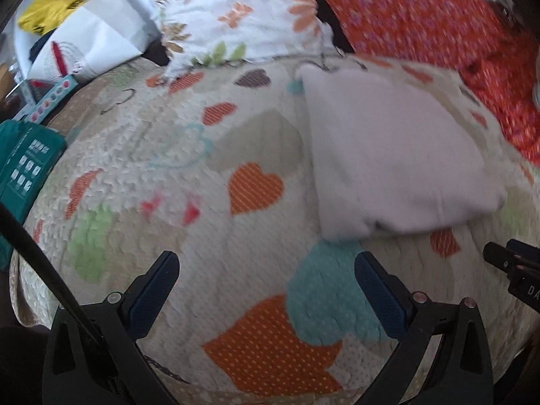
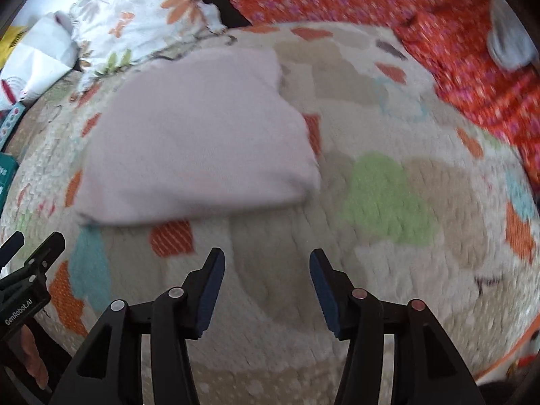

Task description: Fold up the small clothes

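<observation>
Right now I see the pale pink garment [image 1: 398,155] lying folded into a soft, thick rectangle on the quilted bedspread [image 1: 189,175], a nubbly cream cover patched with orange, green and teal hearts. My left gripper [image 1: 266,270] and right gripper [image 2: 266,270] both hover spread apart near it, pinching nothing, their blue pads [image 2: 211,293] bare. White lettering on the left gripper's black body reads "GenRobot.AI".
</observation>
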